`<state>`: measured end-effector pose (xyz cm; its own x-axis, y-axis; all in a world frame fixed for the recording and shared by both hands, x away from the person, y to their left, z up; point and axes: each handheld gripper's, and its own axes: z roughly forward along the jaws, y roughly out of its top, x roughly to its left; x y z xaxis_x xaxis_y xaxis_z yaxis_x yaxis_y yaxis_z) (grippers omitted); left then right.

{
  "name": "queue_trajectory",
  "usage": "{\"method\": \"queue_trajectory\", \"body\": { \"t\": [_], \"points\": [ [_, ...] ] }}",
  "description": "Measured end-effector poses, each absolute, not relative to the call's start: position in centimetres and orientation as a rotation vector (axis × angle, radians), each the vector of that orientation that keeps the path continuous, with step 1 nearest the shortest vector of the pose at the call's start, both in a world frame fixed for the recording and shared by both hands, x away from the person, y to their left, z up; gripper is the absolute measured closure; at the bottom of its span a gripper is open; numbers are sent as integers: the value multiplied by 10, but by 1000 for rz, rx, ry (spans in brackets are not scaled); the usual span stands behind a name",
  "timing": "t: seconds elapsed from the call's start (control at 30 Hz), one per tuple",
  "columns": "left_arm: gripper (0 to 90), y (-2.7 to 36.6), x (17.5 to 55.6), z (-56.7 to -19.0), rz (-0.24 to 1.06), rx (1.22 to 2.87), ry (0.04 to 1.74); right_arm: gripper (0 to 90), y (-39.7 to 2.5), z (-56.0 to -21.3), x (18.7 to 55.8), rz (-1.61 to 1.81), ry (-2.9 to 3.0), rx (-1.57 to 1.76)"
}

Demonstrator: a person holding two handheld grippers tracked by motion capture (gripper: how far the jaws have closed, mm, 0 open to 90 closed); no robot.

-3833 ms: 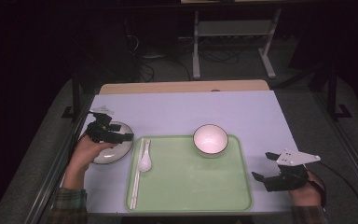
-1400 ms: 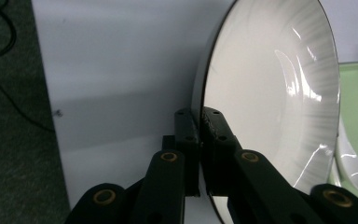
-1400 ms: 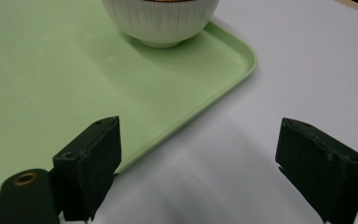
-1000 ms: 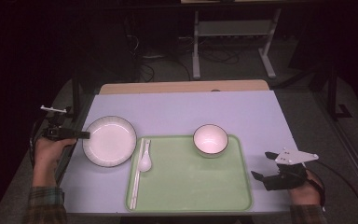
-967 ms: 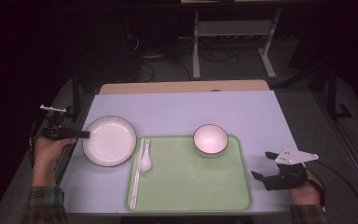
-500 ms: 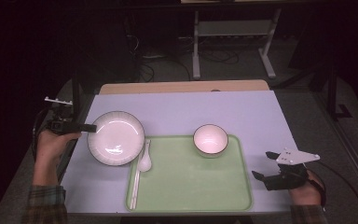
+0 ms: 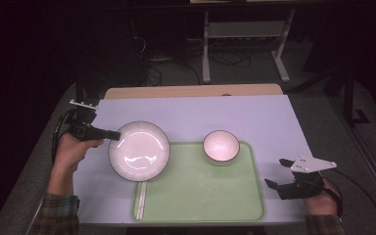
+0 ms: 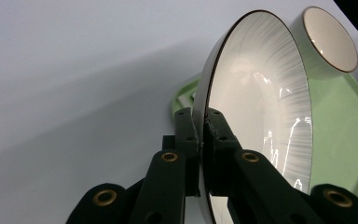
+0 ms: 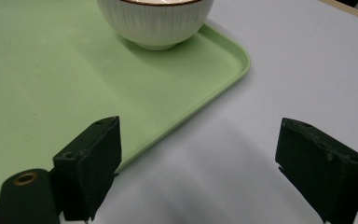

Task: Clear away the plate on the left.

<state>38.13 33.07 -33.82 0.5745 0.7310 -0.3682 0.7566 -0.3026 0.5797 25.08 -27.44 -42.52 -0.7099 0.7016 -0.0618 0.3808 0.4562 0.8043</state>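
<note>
- Since my left tongs (image 7: 111,135) are clamped on the left rim of the large white ribbed plate with a dark edge (image 7: 139,151), the move ahead turns on where that plate sits relative to the pale green plastic tray (image 7: 210,196): the plate hangs over the tray's near-left corner, part above the tray, part above the lavender-covered bench (image 7: 196,112).
- Left gripper view: both jaws pressed together on the plate rim (image 8: 204,122), one on each face. Plate (image 8: 261,126) reaches away from the tongs (image 8: 200,126) toward the tray (image 8: 340,135); it looks lifted and tilted, though I cannot tell how far clear of the surface.
- Open tray floor lies to the right of the plate, away from my left hand (image 7: 73,152). Judgement: carry rightward and inward before setting down.
- Pair of pale chopsticks (image 7: 142,200) runs along the tray's left edge, near end poking out below the plate. Possible snag if I lower straight down.
- Small white ribbed bowl with a dark rim (image 7: 221,146) stands in the tray's far-right part, apart from the plate.
- Right tongs (image 7: 277,178) rest on the bench just off the tray's right edge, jaws wide apart, holding nothing. Right gripper view: tray corner (image 9: 233,56) and bowl (image 9: 156,21) ahead of them.
- Left hand is plainly the nearer one; right stays idle.
</note>
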Motion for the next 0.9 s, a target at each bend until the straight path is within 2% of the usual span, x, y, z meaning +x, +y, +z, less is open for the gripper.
{"method": "queue_trajectory", "body": {
  "t": [0.9],
  "points": [
    [858, 212, 373, -355, -208, 2288, 879, 133, -276, -424, 250, 1143, 2315, 912]
  ]
}}
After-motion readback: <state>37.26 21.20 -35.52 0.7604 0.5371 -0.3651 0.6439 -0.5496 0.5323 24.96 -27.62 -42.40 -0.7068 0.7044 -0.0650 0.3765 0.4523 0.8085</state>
